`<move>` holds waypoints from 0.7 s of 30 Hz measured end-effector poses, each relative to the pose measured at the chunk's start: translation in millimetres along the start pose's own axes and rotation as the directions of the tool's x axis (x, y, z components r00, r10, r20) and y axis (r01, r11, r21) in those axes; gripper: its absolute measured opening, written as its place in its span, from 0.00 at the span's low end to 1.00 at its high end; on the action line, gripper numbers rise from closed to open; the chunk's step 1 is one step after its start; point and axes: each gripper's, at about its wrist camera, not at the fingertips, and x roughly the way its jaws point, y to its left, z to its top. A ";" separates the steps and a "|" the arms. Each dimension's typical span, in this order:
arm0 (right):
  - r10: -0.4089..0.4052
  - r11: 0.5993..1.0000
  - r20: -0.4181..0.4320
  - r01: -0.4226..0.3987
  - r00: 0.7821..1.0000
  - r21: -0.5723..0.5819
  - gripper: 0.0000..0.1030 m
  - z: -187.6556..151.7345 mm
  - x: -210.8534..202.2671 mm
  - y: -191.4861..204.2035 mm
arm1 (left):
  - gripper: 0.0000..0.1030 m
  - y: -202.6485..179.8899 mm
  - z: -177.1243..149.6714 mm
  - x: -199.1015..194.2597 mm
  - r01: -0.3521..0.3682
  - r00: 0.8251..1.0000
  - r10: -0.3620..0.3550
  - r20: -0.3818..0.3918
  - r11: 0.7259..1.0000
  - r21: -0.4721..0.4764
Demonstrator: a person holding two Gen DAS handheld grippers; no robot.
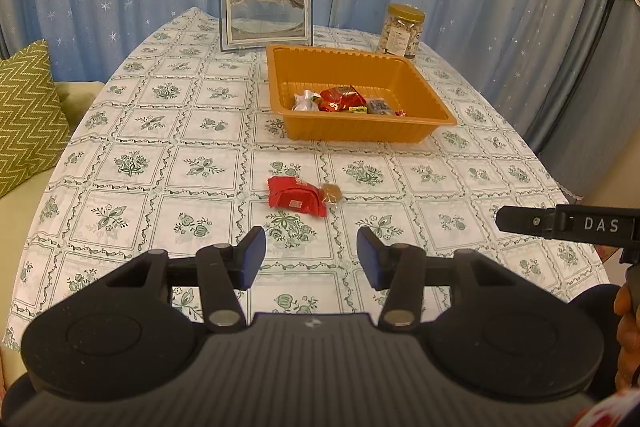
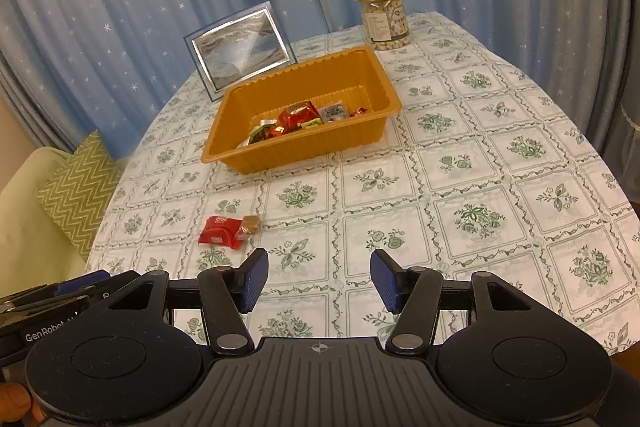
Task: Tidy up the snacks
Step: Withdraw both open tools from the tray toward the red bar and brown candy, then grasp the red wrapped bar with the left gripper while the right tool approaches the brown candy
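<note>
An orange plastic tray [image 1: 416,79] [image 2: 374,67] sits at the middle of the table and holds several wrapped snacks [image 1: 340,99] [image 2: 298,119]. A red snack packet [image 1: 296,197] [image 2: 220,231] lies on the tablecloth in front of the tray, touching a small brown wrapped candy [image 1: 331,193] [image 2: 251,223]. My left gripper [image 1: 311,257] is open and empty, just short of the red packet. My right gripper [image 2: 316,281] is open and empty, to the right of the packet.
A framed picture [image 1: 266,13] [image 2: 240,47] stands behind the tray. A jar of nuts [image 1: 402,31] [image 2: 384,17] stands at the back right. Blue curtains hang behind the table. A green zigzag cushion [image 1: 28,115] [image 2: 82,195] lies on a seat to the left.
</note>
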 end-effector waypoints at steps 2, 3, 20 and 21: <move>-0.002 1.000 -0.005 0.002 1.000 -0.002 0.55 -1.4 1.4 -0.4 | 0.47 0.6 -0.7 0.8 -0.001 1.000 0.001 -0.003 1.000 0.000; -0.002 1.000 -0.008 0.002 1.000 -0.002 0.55 -1.9 2.1 -0.5 | 0.47 0.9 -1.2 1.4 -0.001 1.000 0.001 -0.004 1.000 0.000; -0.004 0.999 -0.055 0.002 0.998 -0.036 0.55 -5.6 26.9 2.8 | 0.58 9.3 -0.9 30.0 0.000 0.998 0.004 -0.058 0.997 0.078; -0.004 0.999 -0.058 0.002 0.998 -0.039 0.55 -5.8 29.3 3.4 | 0.58 10.2 -0.2 33.6 -0.003 0.998 0.009 -0.063 0.995 0.096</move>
